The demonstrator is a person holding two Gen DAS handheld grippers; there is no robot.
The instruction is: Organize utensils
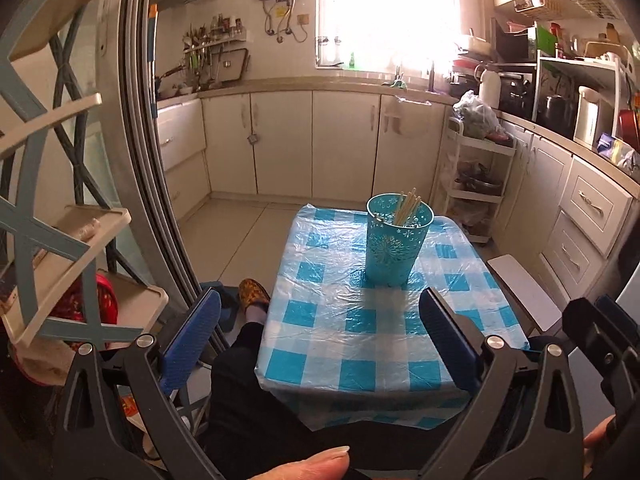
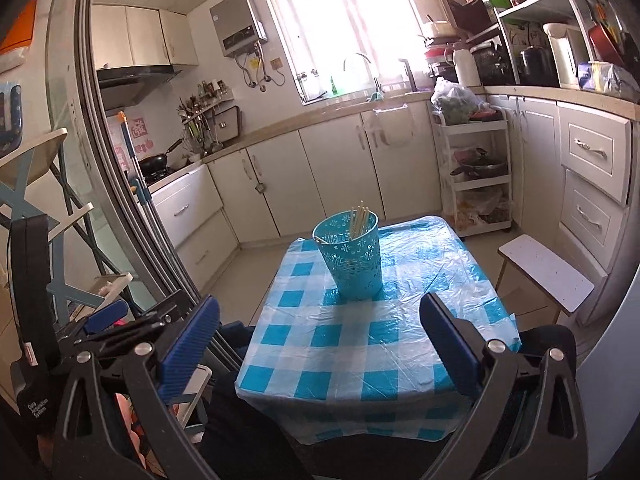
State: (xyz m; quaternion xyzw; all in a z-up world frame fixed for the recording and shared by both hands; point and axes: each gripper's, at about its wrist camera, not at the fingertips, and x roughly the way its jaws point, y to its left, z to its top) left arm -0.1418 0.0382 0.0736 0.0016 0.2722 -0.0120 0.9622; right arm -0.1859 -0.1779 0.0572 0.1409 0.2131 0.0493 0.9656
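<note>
The turquoise perforated holder stands upright on the far half of the small table, which is covered by a blue-and-white checked plastic cloth. Inside it, a bundle of pale chopsticks leans against the right side of the rim; from your right wrist view the same sticks rise just above the rim of the holder. A thin metal piece rests at the left inner rim; what it is cannot be told.

Your left gripper hangs over the near end of the table with its blue-padded fingers spread wide and nothing between them. Your right gripper is likewise spread wide and holds nothing, well short of the holder.

Legible writing: a black strap at the left edge of the right wrist view carries a label reading "Data Acquisition System". Markings on the wall-mounted water heater are too small to read. A white stool stands just right of the table.
</note>
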